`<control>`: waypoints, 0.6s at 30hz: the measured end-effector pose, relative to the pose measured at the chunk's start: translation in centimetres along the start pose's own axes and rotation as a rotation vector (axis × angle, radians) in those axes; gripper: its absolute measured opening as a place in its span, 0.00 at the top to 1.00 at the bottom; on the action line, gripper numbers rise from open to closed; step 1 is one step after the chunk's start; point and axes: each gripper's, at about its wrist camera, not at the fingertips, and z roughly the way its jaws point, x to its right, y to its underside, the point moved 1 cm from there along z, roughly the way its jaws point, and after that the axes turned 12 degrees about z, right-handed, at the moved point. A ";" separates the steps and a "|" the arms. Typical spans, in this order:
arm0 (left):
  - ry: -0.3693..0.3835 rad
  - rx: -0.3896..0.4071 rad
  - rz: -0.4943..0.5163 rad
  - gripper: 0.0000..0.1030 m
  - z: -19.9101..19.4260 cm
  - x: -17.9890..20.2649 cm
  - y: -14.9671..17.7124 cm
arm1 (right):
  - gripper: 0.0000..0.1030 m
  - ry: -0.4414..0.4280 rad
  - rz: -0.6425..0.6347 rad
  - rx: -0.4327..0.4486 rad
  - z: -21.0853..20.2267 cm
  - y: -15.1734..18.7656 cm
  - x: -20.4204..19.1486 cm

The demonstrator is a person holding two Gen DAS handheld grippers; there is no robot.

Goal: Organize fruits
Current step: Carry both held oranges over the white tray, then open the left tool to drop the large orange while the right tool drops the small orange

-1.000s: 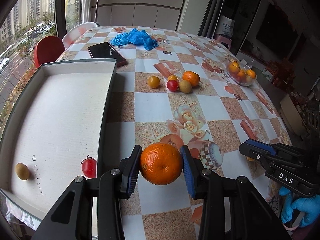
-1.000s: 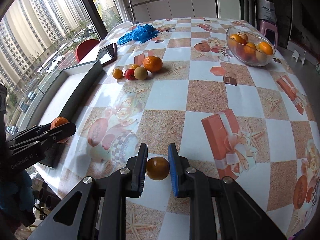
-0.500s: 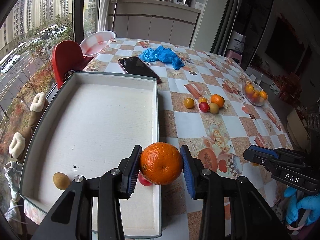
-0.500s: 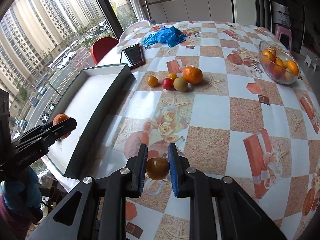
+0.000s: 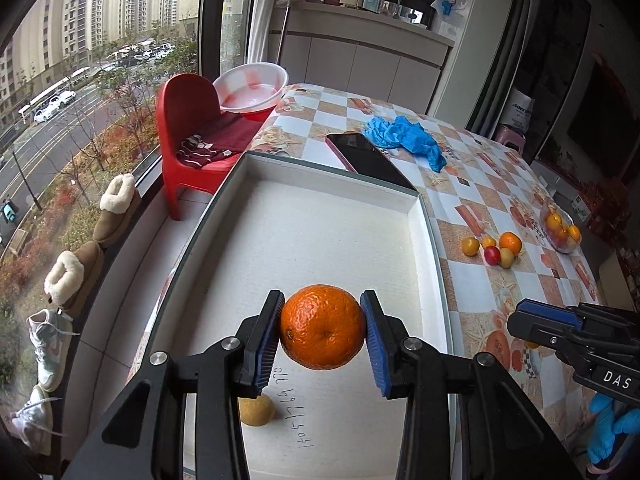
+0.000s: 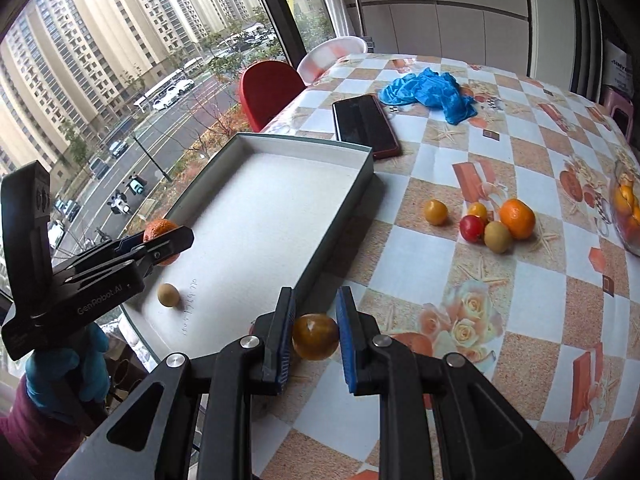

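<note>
Left gripper (image 5: pixel 322 334) pinches an orange (image 5: pixel 322 332) across its widest part, both blue pads flat against the peel. The orange hangs above the tray (image 5: pixel 434 248), over the near half of the white floor, clear of the walls. Right gripper (image 6: pixel 316 336) is clamped on a small amber fruit (image 6: pixel 315 337), held just outside the tray's near corner, above the table (image 6: pixel 440 168); it has not crossed the wall.

Inside the tray, one small tan fruit (image 6: pixel 168 295) lies near the near edge beside some handwritten digits. Whether anything else sits in the tray cannot be told; the left gripper covers part of the floor.

Beyond the tray's right wall a cluster of five fruits (image 6: pixel 486 222) rests on the table, touching or nearly so. A glass bowl (image 5: pixel 560 229) of further fruit stands beyond that. A phone (image 6: pixel 365 125) lies against the tray's far wall, blue gloves (image 6: pixel 430 94) past it.

Handling assessment: the orange appears firm with a pebbled peel that gives the pads good purchase; moderate weight, tolerant of squeeze. Its round form will roll on the flat tray floor, so it should be set down low rather than dropped. The amber fruit is smooth, glossy and small, likelier to slip or bruise; its grip across the middle looks sound. Both fruits are judged ready for placing.
</note>
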 end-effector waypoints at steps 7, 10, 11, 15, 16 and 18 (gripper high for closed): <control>-0.017 -0.042 0.022 0.61 1.6 -0.7 1.1 | 0.78 -0.014 -0.043 -0.046 2.9 -0.6 -3.0; -0.010 -0.049 0.015 0.61 2.0 -1.0 1.4 | 0.78 -0.014 -0.056 -0.056 3.9 -0.7 -3.8; -0.009 -0.050 0.013 0.61 2.2 -1.1 1.4 | 0.78 -0.014 -0.058 -0.059 4.1 -0.7 -4.0; -0.005 -0.056 0.005 0.61 2.6 -1.4 1.4 | 0.78 -0.014 -0.061 -0.071 5.0 -0.8 -4.4; -0.004 -0.058 0.005 0.61 2.6 -1.4 1.4 | 0.78 -0.013 -0.060 -0.073 5.2 -0.9 -4.5; -0.003 -0.063 0.008 0.61 2.9 -1.4 1.5 | 0.78 -0.013 -0.056 -0.080 5.6 -1.0 -4.5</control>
